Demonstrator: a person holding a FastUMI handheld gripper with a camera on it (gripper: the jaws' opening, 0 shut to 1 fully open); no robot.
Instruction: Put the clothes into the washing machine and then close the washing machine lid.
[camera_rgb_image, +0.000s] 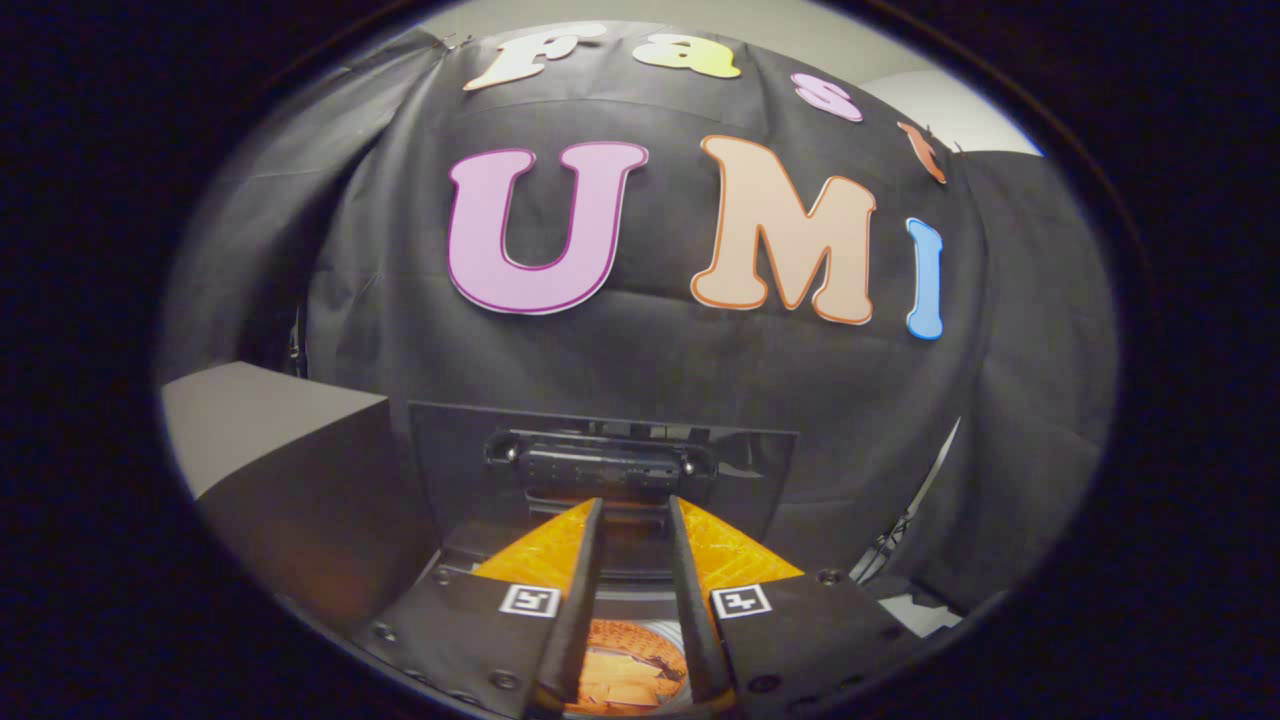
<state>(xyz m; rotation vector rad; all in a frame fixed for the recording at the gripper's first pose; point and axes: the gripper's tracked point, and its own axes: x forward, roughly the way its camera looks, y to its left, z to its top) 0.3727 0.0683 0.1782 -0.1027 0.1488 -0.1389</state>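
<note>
Hovering gripper (636, 600), fingers narrowly parted, holding nothing: below them your orange cloth garment (628, 678) lies in the washer drum; soft, light, limp. Upright dark lid (600, 480) beyond; take its top edge.

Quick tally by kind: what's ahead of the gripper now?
Orange garment, low between the fingers of the open gripper: 1
Raised washing machine lid, beyond the fingers: 1
Grey box beside the lid: 1
Total: 3
</note>
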